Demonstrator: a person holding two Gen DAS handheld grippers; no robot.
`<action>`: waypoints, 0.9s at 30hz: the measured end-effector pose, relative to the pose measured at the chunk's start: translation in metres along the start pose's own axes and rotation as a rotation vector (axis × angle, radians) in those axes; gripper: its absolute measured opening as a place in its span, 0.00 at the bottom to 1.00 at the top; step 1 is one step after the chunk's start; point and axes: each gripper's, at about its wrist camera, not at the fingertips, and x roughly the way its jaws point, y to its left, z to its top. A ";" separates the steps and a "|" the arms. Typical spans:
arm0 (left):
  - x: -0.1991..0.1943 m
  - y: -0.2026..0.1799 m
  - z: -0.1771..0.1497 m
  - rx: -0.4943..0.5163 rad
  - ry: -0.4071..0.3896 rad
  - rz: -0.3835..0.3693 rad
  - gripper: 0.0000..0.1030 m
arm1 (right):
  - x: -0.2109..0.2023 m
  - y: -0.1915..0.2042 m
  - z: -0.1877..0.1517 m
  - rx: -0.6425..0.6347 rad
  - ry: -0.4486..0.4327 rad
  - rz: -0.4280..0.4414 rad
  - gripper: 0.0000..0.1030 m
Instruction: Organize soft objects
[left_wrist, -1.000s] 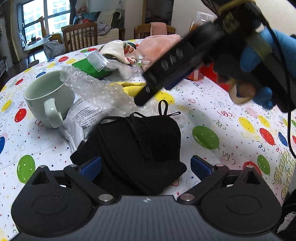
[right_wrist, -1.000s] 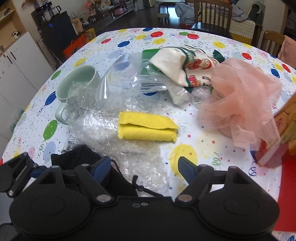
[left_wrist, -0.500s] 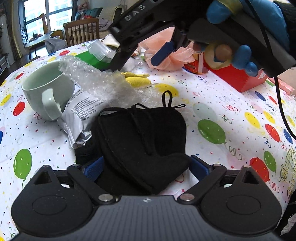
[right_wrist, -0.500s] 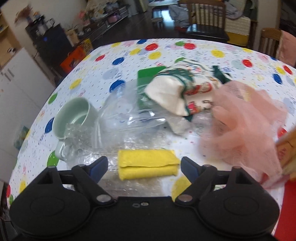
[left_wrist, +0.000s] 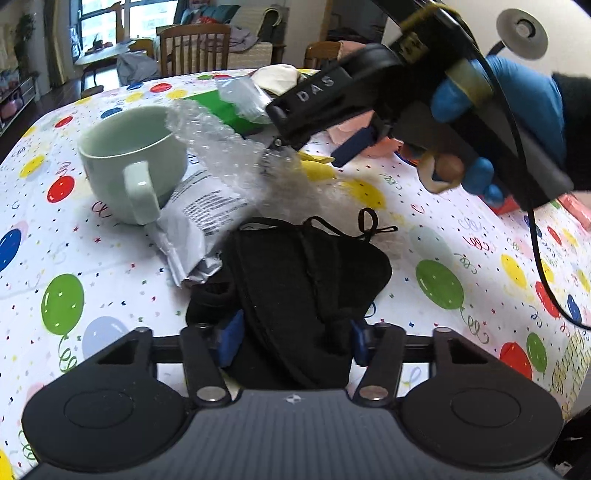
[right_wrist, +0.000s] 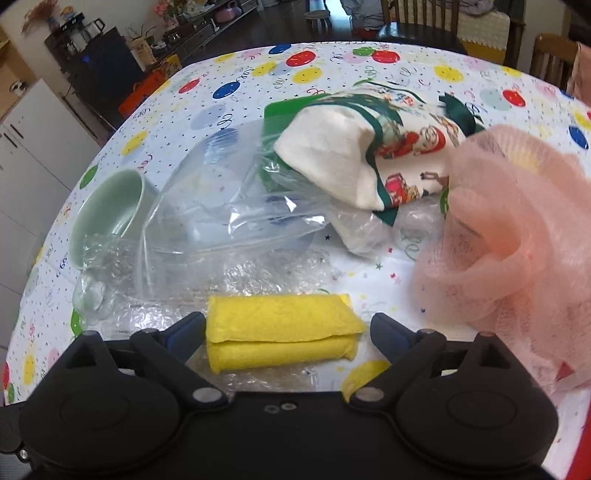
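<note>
We see a round table under a glossy white tablecloth (left_wrist: 122, 254) printed with bright balloons and confetti. Past the table stand wooden chairs (left_wrist: 192, 44), a sofa and a sunlit window; the right wrist view shows white cabinets (right_wrist: 33, 147) and a dark counter.

We take the pale green ceramic mug (left_wrist: 136, 158) as our landmark. Crinkled clear bubble wrap (left_wrist: 218, 144) leans against the mug, and a grey printed plastic pouch (left_wrist: 199, 221) lies just beside the mug's base. In front of the pouch lies a soft black fabric face mask with thin ear loops (left_wrist: 306, 280). Our left gripper (left_wrist: 291, 341) has just been closing; its blue pads now pinch the mask's near edge.

Further along the bubble wrap from the mug rests a folded yellow spongy cloth (right_wrist: 280, 332). Our right gripper (right_wrist: 288, 330) has just been widening; its fingers straddle the cloth without touching it. A hand in a blue glove (left_wrist: 517, 110) holds that gripper.

Beyond the cloth lie a clear plastic bag (right_wrist: 229, 206), a cream pouch printed with red and green cartoon figures (right_wrist: 369, 162), and a fluffy pink mesh bath puff (right_wrist: 517, 236).
</note>
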 end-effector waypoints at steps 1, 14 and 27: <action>-0.001 0.001 0.000 -0.005 0.000 0.001 0.44 | 0.000 0.000 -0.001 0.002 -0.004 0.002 0.92; -0.010 0.003 0.003 -0.040 -0.028 0.028 0.22 | -0.012 -0.001 -0.014 0.053 -0.060 0.024 0.77; -0.031 0.004 0.011 -0.094 -0.066 0.004 0.18 | -0.076 -0.009 -0.036 0.093 -0.138 0.094 0.77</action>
